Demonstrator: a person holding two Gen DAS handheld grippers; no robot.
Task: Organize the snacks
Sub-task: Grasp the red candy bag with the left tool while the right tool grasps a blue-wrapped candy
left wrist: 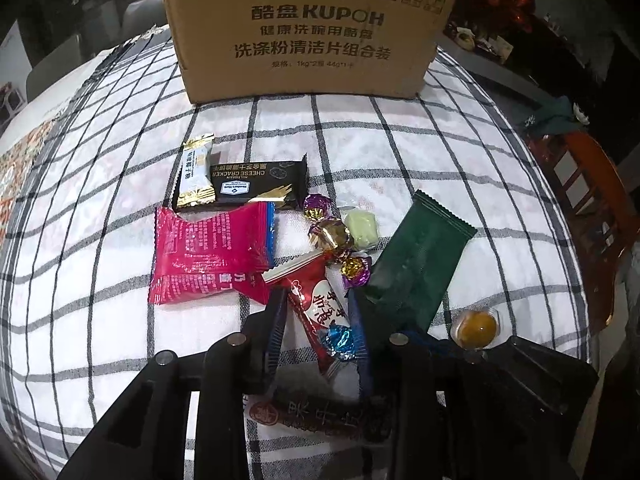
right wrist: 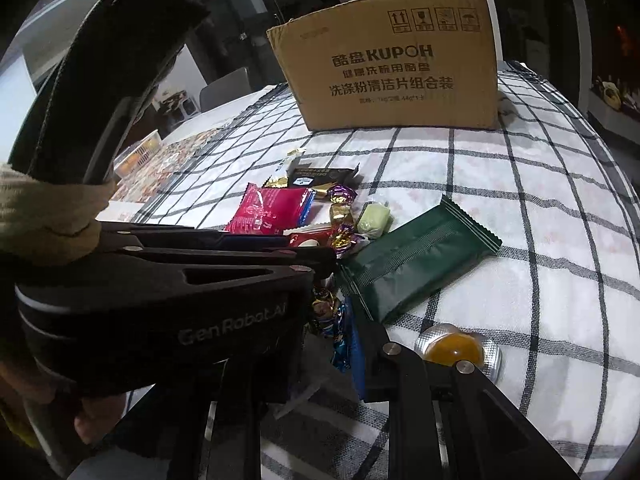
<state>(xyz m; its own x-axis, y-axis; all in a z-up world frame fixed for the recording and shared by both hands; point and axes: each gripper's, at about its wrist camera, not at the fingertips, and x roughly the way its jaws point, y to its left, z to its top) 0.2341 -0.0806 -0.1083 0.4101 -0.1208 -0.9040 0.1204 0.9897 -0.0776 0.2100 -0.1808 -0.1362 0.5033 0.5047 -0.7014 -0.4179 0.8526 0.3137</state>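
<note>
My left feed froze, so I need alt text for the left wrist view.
The left gripper straddles a red sachet with a white heart and a blue foil candy on a checked tablecloth; more wrapped snacks lie beyond, before a KUPOH cardboard box.

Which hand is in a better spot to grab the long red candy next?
Left. The left hand-held gripper has a finger on each side of the long red candy. The right hand-held gripper is shut and sits further over, nearer the orange jelly cup.
</note>
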